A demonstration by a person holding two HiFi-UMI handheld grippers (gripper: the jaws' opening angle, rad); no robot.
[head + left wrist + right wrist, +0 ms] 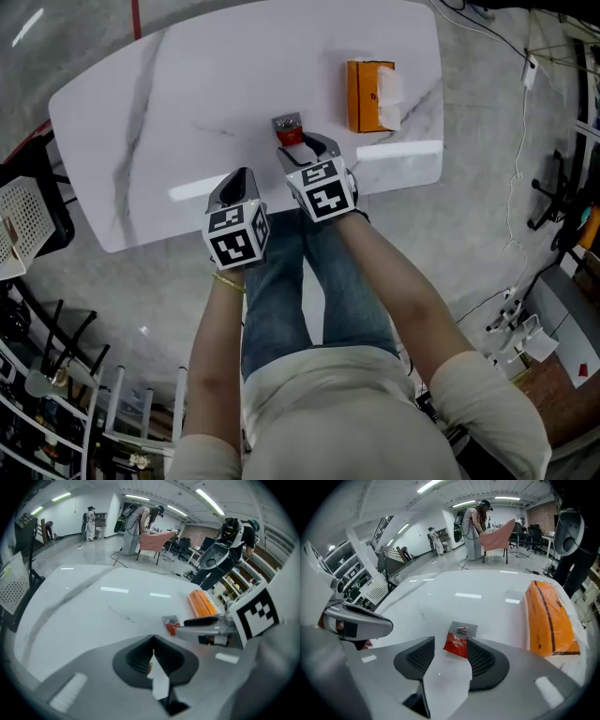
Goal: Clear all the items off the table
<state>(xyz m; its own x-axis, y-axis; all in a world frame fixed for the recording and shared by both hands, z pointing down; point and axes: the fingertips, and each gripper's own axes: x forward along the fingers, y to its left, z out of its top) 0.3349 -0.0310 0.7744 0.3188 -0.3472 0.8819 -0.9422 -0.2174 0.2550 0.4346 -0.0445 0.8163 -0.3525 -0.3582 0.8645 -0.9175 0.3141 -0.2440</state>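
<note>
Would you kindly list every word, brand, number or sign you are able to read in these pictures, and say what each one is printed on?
"Douwe Egberts" (small, so a likely reading): on the silver top of the red sachet.
Dark print on the orange pack: too small to read.
Faces of the marker cubes: black-and-white square patterns, no words.

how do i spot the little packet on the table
On the white marble table, look near the person's edge. At the open fingers of the right gripper lies a small flat packet, red with a silver top, far smaller than the orange pack nearby.
</note>
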